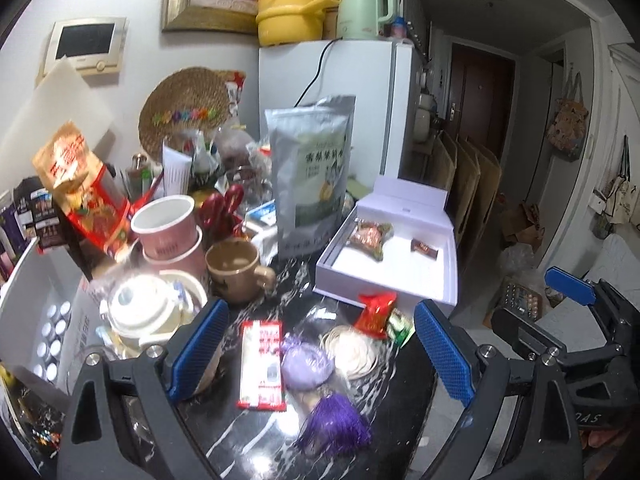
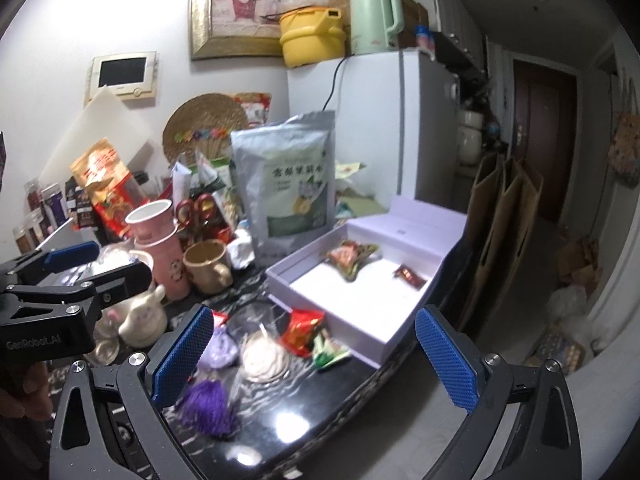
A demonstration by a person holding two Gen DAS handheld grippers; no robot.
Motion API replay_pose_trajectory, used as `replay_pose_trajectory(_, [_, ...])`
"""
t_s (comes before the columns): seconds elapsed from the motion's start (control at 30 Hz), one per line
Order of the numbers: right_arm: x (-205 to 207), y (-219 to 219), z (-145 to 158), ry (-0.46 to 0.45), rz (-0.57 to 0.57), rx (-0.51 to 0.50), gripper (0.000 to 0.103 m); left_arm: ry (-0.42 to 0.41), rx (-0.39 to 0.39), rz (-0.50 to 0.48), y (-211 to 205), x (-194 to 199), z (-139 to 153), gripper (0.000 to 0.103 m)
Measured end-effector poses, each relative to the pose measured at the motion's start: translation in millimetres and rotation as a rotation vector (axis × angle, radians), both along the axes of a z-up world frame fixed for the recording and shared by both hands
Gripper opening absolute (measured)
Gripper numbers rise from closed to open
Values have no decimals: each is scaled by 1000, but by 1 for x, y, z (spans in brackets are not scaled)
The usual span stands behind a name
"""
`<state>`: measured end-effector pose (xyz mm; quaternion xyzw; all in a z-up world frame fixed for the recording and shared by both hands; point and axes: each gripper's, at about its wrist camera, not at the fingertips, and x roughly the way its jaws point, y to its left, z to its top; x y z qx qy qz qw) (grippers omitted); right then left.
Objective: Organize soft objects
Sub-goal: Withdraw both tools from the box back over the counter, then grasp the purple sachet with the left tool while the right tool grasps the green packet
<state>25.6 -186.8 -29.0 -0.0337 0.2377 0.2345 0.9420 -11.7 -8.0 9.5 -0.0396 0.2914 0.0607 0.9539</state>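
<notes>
Left gripper (image 1: 320, 356): fingers spread wide, nothing between the pads; hanging over the near edge of the dark marble table (image 1: 256, 440), above the loose soft items.
Right gripper (image 2: 314, 354): fingers spread wide too, empty; poised over the same cluster, slightly to its right side.
Purple tassel sachet (image 1: 320, 392): nearest item, lilac pouch with a deep purple fringe, lying flat on the table.
Red and white packet (image 1: 262, 364): flat, just beside the sachet on its left in the left wrist view.
Pale round pouch (image 2: 264, 356): cream, soft-looking, just behind the sachet.
Red snack packet (image 2: 300, 330): crinkled, touching or nearly touching a small green packet (image 2: 330, 354); both just in front of the box wall.
White box (image 2: 360, 328): lid open and standing up at the back; 2 wrapped items already inside, well apart from each other.
Farther clutter: brown mug (image 1: 236, 270), pink cups (image 1: 168, 232), tall silver pouch (image 1: 310, 176), then the white fridge (image 1: 332, 92); none looks to be part of the sort.
Step in hand: approach for the next pick, judged roughly a third done, with 2 items boxed and about 5 left outside.
Next move calls for: choosing 1 item, lowering until the pads straddle it alone, closing gently so the soft body is not crushed, then a short lift over the low box wall.
</notes>
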Motion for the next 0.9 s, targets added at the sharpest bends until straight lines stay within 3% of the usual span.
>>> replay_pose_trajectory(0.4, [7,18,-49,101,67,-12,103,122,-62,-2,11,12,-54,95])
replay_pose_trajectory(0.9, [48,22,-99,219,93,-30,103,274,-129,-1,21,70,-114,95])
